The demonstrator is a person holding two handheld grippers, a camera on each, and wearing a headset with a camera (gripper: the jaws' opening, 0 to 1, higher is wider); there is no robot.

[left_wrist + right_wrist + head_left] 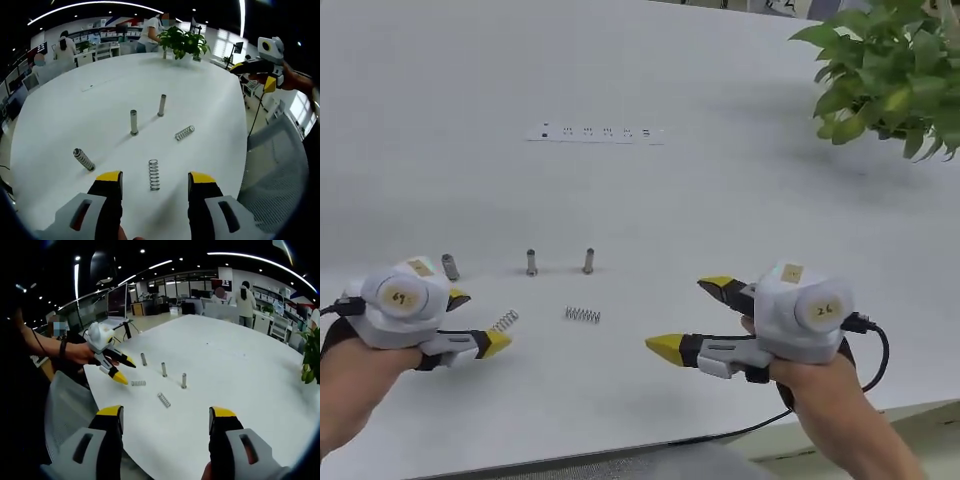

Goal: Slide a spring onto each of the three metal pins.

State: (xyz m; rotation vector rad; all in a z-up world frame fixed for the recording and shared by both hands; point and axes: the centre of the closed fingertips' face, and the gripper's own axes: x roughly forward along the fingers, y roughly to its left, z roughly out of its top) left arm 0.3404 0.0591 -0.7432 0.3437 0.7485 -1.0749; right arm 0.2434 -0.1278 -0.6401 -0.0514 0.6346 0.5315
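White laminate runs under everything you are working on: the bench [720, 190] is matte and wide. Closest to you, your left gripper [480, 320] sits low over it with its yellow-tipped jaws spread. One loose spring [505, 320] lies on the bench just ahead of those tips. Your right gripper [690, 315] is well apart on the other side, its jaws likewise spread wide, with a black cable [872, 340] trailing from it. Between the two grippers and a little further out, a second spring [582, 315] lies flat.

Beyond the springs, the three metal pins stand upright in a row. The left pin [450, 267] has a third spring [83, 159] around its shaft, while the middle pin [531, 262] and the right pin [588, 261] are bare. Further back a white power strip [595, 133] lies alone, and a leafy green plant [890, 70] stands at the far right of the bench. Past the bench, the gripper views show an open office with desks, monitors, strip lights overhead and people standing.
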